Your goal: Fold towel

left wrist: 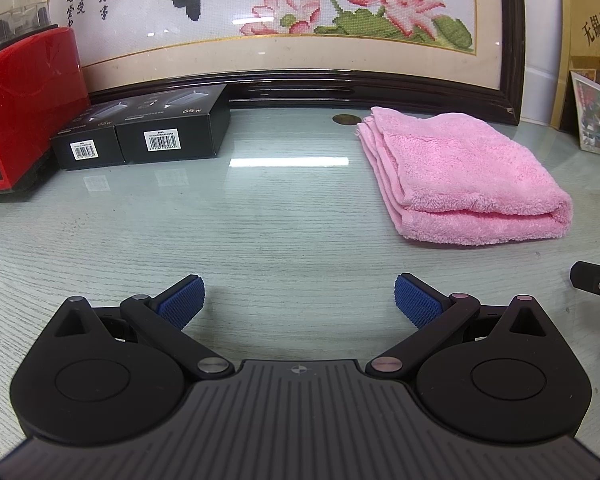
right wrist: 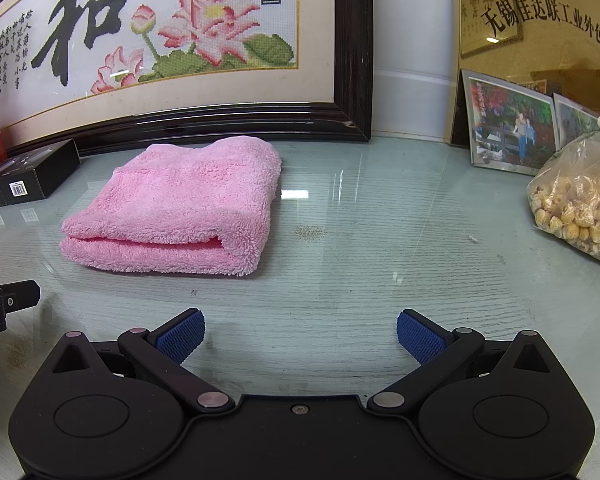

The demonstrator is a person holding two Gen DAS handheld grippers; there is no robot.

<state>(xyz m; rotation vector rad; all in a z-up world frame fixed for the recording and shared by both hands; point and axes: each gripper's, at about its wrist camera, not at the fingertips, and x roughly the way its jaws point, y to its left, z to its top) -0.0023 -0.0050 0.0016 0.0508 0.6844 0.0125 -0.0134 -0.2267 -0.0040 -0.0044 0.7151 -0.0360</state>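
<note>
A pink fluffy towel point(left wrist: 460, 176) lies folded into a thick rectangle on the glass-topped table, at the right of the left wrist view and left of centre in the right wrist view point(right wrist: 180, 204). My left gripper point(left wrist: 299, 300) is open and empty, low over the table, short of the towel and to its left. My right gripper point(right wrist: 300, 336) is open and empty, short of the towel and to its right. Nothing touches the towel. A black part of the other gripper shows at the edge of each view point(left wrist: 596, 284) point(right wrist: 4, 304).
A large framed lotus embroidery point(right wrist: 172, 40) leans against the back wall. Two black boxes point(left wrist: 140, 136) and a red appliance point(left wrist: 24, 108) stand at the left. Framed photos point(right wrist: 508, 128) and a plastic bag of snacks point(right wrist: 580, 204) stand at the right.
</note>
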